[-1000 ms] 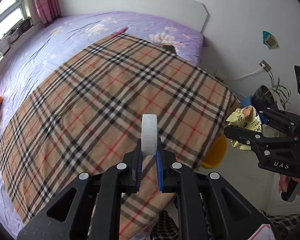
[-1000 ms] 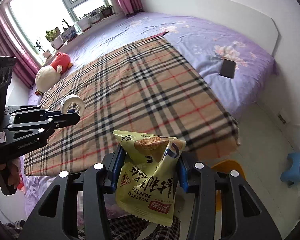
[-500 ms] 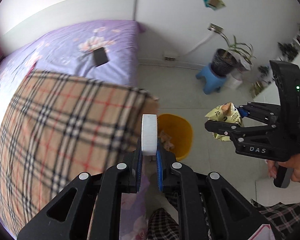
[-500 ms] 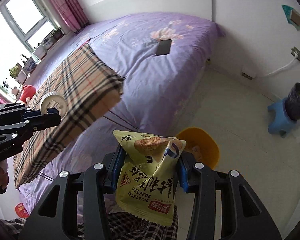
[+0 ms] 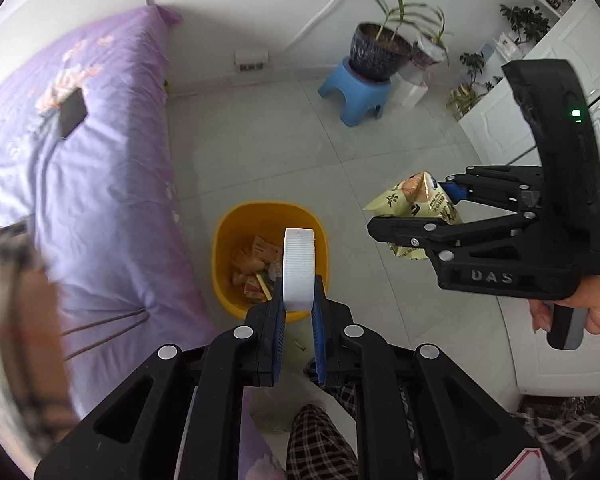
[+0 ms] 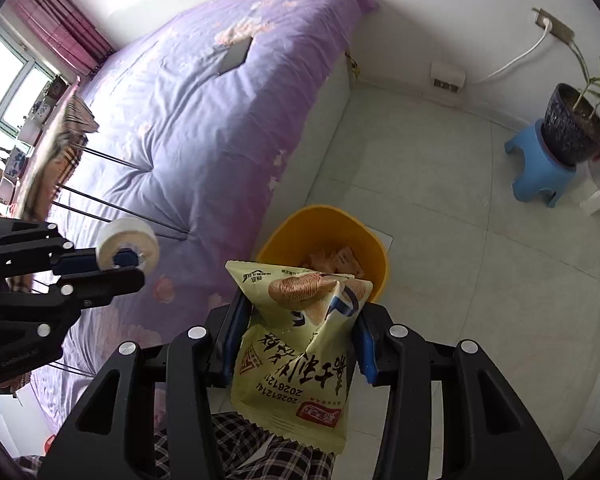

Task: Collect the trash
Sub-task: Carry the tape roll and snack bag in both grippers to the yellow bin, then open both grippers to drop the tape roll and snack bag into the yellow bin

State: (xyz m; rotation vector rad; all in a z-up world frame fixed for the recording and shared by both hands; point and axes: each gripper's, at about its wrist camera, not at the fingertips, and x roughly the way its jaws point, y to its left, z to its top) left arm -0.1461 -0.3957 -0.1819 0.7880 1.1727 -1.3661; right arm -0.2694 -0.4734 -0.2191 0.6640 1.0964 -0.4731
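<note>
Left wrist view: your left gripper is clamped on a white tape roll, held upright on edge between the blue pads. Below and beyond it on the tiled floor stands the yellow bin, already holding wrappers, just beside the purple bedspread. To the right, your right gripper is closed on a pale green snack packet, held in the air to the right of the bin. A blue stool carrying a potted plant stands by the wall.

Right wrist view: your right gripper pinches the snack packet between its pads, directly in front of the yellow bin. At left, your left gripper grips the tape roll over the bedspread, on which a dark phone lies.
</note>
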